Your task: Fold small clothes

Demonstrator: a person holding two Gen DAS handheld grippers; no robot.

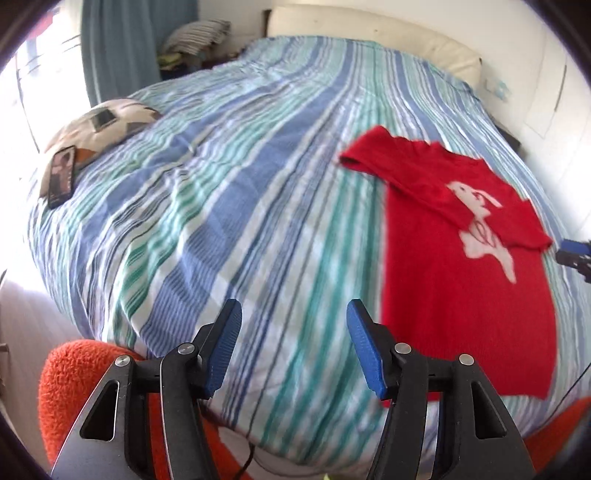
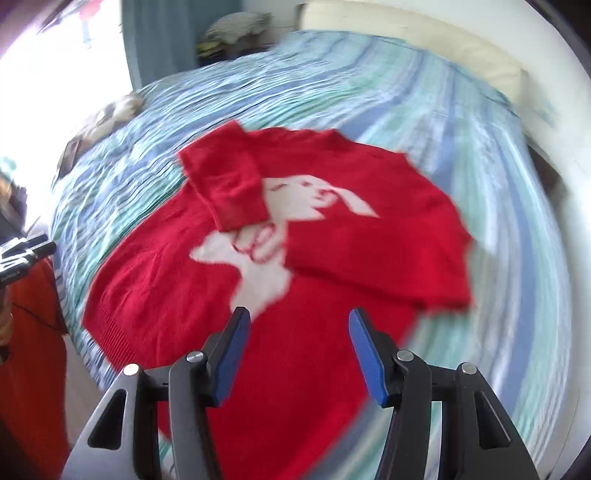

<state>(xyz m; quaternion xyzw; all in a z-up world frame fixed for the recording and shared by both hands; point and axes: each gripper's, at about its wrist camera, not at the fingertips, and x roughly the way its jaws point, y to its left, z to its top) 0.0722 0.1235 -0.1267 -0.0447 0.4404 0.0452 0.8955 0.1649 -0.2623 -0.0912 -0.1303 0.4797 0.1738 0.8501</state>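
Observation:
A small red sweater (image 2: 332, 258) with a white animal print lies flat on the striped bed; both sleeves are folded in over its front. It also shows in the left wrist view (image 1: 461, 258), to the right. My left gripper (image 1: 293, 314) is open and empty, above the bed's near edge, left of the sweater. My right gripper (image 2: 299, 321) is open and empty, hovering over the sweater's lower part. The right gripper's tip (image 1: 576, 254) peeks in at the right edge of the left wrist view. The right wrist view is motion-blurred.
The blue, green and white striped bedspread (image 1: 221, 203) covers the bed. A patterned cushion (image 1: 107, 125) and a phone (image 1: 62, 175) lie at its far left. A cream headboard (image 1: 369, 29) is behind. The person's orange clothing (image 1: 74, 369) is at the bed's near edge.

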